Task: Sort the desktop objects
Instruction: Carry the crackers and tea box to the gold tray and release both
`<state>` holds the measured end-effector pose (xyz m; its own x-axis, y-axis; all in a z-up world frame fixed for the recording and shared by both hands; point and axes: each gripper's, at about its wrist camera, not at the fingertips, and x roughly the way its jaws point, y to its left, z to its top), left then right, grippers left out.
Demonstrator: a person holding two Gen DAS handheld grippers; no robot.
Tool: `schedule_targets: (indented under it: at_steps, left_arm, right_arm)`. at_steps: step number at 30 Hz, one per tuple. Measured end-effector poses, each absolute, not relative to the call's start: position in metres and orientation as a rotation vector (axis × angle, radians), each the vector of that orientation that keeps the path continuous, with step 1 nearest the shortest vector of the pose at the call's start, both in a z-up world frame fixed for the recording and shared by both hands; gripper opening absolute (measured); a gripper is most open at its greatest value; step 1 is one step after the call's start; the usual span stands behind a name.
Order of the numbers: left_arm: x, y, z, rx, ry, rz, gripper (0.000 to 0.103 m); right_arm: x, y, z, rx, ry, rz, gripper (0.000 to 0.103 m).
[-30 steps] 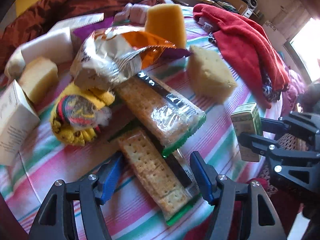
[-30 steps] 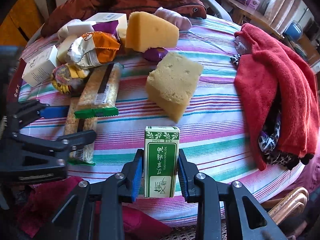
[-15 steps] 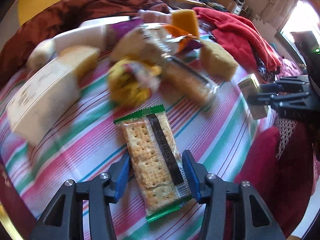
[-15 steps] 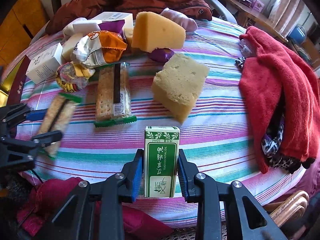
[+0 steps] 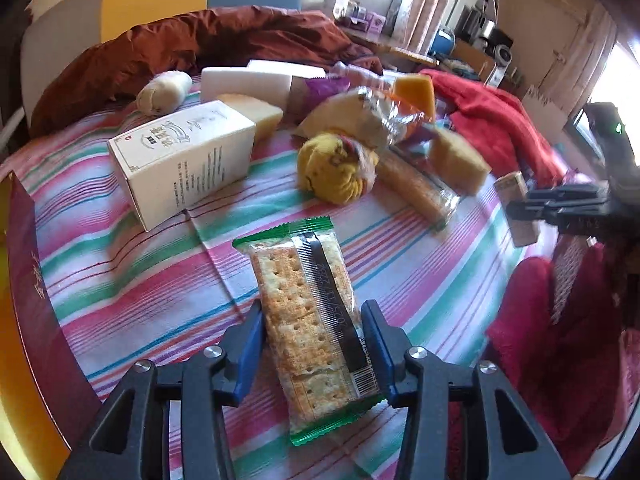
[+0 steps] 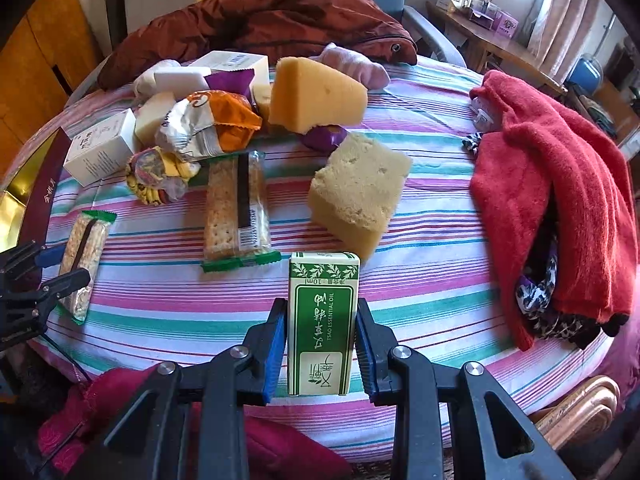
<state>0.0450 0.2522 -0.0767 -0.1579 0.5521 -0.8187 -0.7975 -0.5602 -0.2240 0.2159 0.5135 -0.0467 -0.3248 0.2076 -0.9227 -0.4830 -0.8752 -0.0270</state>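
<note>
Gripping one packet each, both jaws are closed on goods above the striped table (image 6: 420,240).

Left gripper (image 5: 316,346) has just been closing its jaws, and the blue pads now press the sides of a cracker pack (image 5: 310,320), held over the table's left edge. Right gripper (image 6: 320,344) has its jaws clamped on an upright green oil box (image 6: 322,320) at the near edge. Just beyond lie a second cracker pack (image 6: 236,208) and a pale sponge (image 6: 356,196). Farther back sit a white carton (image 5: 184,164), a yellow bundle (image 5: 336,168), a crumpled snack bag (image 6: 208,124) and an orange sponge (image 6: 316,96). A red towel (image 6: 552,184) lies heaped at the right. Whether the closed boxes hold anything I cannot tell.
</note>
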Motion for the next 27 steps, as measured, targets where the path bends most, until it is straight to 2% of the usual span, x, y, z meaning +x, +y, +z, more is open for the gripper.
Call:
schedule_targets:
  at_steps: [14,27]
  left_arm:
    - [0.031,0.222,-0.021,-1.033,0.171,2.021,0.048]
    - [-0.016,0.113,-0.001,-1.068,0.015,2.334,0.048]
  right_arm:
    - [0.157,0.434,-0.003,-1.382,0.377,2.52,0.032]
    - [0.06,0.327,0.011,-1.42,0.403,2.851,0.032]
